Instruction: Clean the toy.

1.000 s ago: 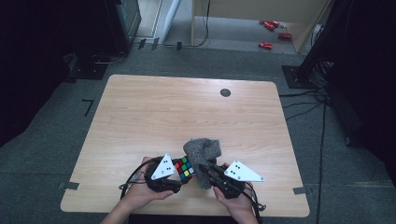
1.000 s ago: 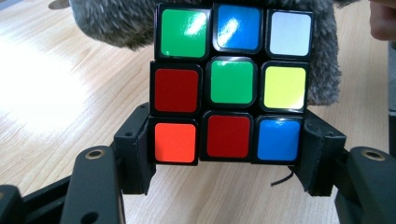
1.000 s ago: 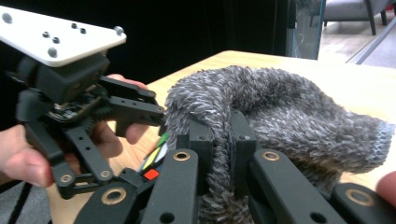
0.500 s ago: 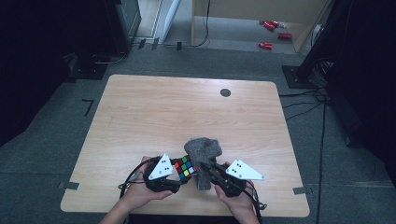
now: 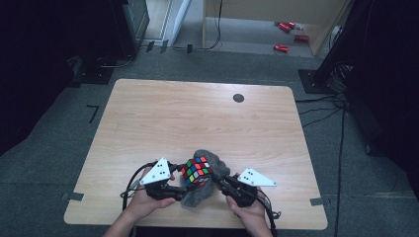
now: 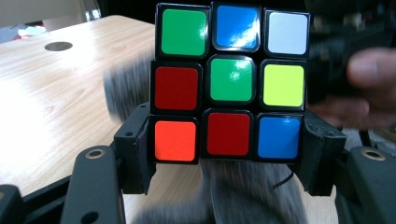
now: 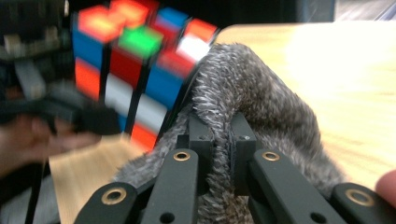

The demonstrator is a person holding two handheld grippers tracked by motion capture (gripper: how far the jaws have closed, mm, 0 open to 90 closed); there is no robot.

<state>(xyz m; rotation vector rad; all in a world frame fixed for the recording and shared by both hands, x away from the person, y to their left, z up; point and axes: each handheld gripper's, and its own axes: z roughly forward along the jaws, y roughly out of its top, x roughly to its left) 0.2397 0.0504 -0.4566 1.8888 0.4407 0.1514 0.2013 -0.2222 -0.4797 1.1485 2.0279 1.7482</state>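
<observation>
The left gripper point(image 6: 227, 140) pinched only the bottom row of a scrambled puzzle cube point(image 6: 231, 81), held against a grey fuzzy cloth point(image 5: 205, 190) at the table's point(image 5: 163, 118) near edge. The right gripper point(image 7: 223, 128) was pressed together on a fold of that cloth. Rubbing might have twisted the cube's layers or levered it free, given so low a grip.

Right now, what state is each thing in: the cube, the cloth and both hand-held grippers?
Puzzle cube: scrambled, lifted off the table, clamped at its bottom row.
Grey fuzzy cloth: bunched, one fold pinched, draped against the cube.
Left hand-held gripper: shut on the cube.
Right hand-held gripper: shut on the cloth.
Table: bare wood.
</observation>
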